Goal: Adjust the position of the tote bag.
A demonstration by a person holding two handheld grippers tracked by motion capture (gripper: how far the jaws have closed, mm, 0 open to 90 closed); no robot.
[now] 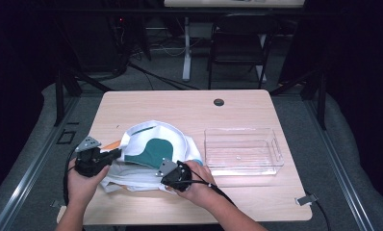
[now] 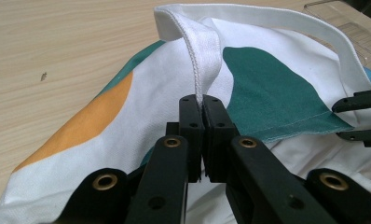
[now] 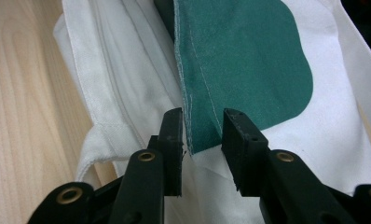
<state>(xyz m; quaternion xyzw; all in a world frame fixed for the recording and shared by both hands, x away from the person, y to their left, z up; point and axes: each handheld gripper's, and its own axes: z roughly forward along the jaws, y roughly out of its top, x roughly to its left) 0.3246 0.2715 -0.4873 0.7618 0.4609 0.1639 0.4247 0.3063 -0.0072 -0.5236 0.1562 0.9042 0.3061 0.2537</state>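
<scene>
The white cloth bag, printed with green and orange patches, lies crumpled on the near half of the wooden bench and serves as the landmark here. At the bag's left edge the left tool is clenched on the bag's white stitched hem: in the left gripper view the left tool has its jaws pressed together with the hem rising straight up out of them, and the white strap arching away over the green patch. An orange patch lies left of the jaws, flat against the bench. At the bag's near right corner sits the right tool, held in the person's right hand. In the right gripper view the right tool is released, its jaws standing apart with the stitched edge of the green patch between them, the pads not pressing on it. Right of the bag, just beside it, a clear plastic tray rests on the bench.
</scene>
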